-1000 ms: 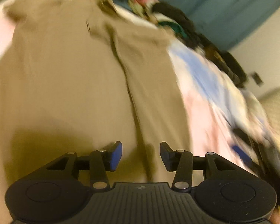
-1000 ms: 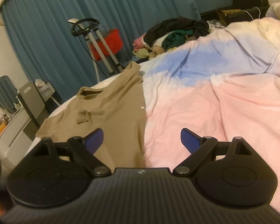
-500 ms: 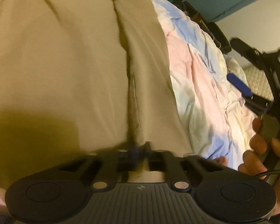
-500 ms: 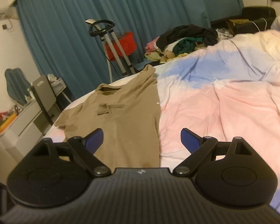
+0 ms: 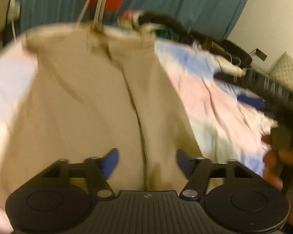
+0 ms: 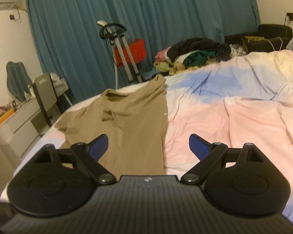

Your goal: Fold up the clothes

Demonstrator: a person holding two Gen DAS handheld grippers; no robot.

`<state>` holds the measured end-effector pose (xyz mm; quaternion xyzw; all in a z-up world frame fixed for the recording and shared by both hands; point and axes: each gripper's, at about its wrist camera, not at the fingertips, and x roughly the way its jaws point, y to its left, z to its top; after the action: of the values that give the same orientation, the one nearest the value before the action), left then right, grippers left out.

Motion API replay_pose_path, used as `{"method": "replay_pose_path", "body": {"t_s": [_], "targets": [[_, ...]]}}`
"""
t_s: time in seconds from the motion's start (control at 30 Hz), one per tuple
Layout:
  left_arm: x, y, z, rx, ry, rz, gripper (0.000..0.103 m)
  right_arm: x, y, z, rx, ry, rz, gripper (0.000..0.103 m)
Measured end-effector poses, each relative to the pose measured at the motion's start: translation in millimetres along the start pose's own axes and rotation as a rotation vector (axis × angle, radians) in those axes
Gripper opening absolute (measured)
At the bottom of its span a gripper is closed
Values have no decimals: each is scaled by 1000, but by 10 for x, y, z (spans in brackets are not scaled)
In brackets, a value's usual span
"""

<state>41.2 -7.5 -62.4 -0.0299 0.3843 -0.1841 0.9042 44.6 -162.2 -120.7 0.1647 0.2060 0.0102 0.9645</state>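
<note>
you won't find any text you can read here. the small emblem on each gripper body is too tiny to make out, and nothing else carries a legible label or number.

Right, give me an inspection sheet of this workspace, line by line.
Surface: bed with pink and blue duvet, rumpled.
Job's things: tan shirt lying flat on the bed, one side folded in along a lengthwise crease.
Clutter: clothes pile at the far edge of the bed.
Grippers: left claw open over the shirt, jaws have just been opening, nothing between them; right claw open, holding nothing.
Cables: white cable by the dark sofa.
Surroundings: teal curtain, garment steamer stand, desk.
</note>
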Motion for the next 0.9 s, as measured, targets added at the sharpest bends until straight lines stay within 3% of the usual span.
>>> {"method": "replay_pose_path", "body": {"t_s": [0.1, 0.2, 0.37, 0.53, 0.77, 0.9], "targets": [[-124, -45, 282, 79, -94, 38, 98, -7, -11, 30, 6, -27, -14, 91], [-193, -1, 387, 103, -151, 53, 100, 124, 43, 87, -25, -4, -15, 91], [-286, 413, 358, 56, -161, 38, 100, 608, 356, 257, -151, 86, 41, 91], [-220, 919, 322, -16, -164, 43, 100, 1479, 1032, 319, -341, 168, 174, 91], [-49, 1599, 318, -133, -211, 108, 100, 2879, 2379, 71, -511, 247, 394, 91], [89, 1899, 330, -241, -220, 186, 100, 3506, 3023, -144, -597, 250, 411, 91]]}}
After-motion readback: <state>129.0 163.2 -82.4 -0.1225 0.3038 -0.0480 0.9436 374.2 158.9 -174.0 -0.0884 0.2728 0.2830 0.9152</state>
